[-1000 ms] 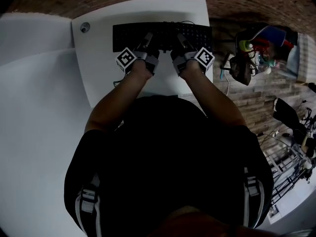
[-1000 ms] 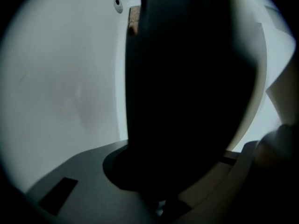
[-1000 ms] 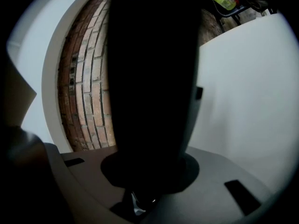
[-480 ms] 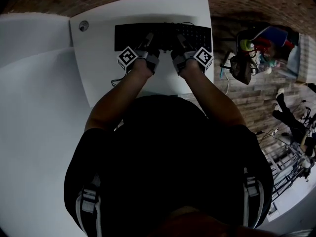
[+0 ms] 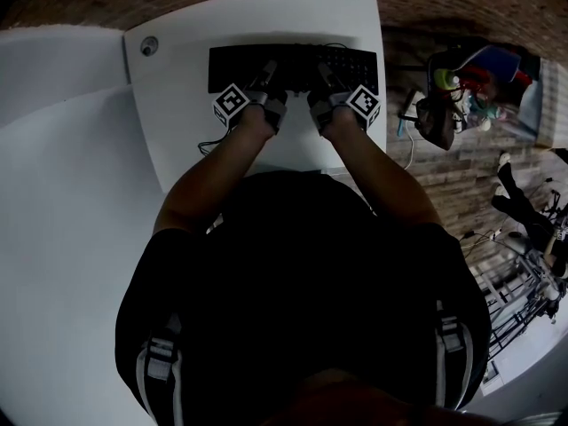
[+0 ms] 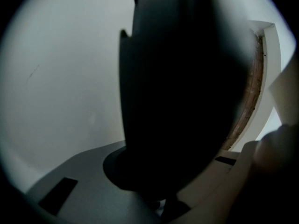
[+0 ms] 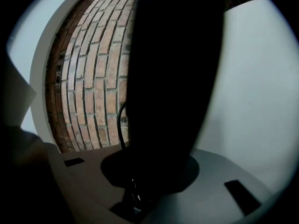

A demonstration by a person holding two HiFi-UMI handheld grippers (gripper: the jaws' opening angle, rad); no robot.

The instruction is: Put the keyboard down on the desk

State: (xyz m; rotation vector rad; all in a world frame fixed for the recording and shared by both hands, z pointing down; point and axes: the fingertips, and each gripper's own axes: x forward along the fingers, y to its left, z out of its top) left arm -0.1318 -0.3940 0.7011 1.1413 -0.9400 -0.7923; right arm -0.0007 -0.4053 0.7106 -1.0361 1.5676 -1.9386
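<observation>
The person (image 5: 302, 282), in a dark top with bare forearms, leans over the white worktop (image 5: 266, 20), which reaches out beyond the keyboard on every side. Brickwork (image 5: 461, 7) shows past the keyboard's far edge and to its right. A heap of colourful clutter (image 5: 470, 78) sits on that brickwork, well apart from the keyboard's right end.

The black keyboard (image 5: 232, 65) lies lengthwise across the far half of the worktop, keys up. Both arms come at its near edge. The left tool (image 5: 265, 74) is clamped on the keyboard left of its middle. In the left gripper view the dark slab fills the space between the jaws, which are drawn in tight on it. The right tool (image 5: 325, 74) grips the keyboard right of its middle, and its jaws are likewise closed on the slab.

From here I cannot quite tell whether the keyboard's underside rests on the worktop or hangs just above it.

Each tool carries a black-and-white marker cube, one (image 5: 231, 103) just near of the keyboard's left part and the other (image 5: 365, 101) just near of its right part. A small round grey fitting (image 5: 149, 47) is set into the worktop left of the keyboard. A thin dark cable (image 7: 122, 120) runs along the keyboard's edge beside the right tool.
</observation>
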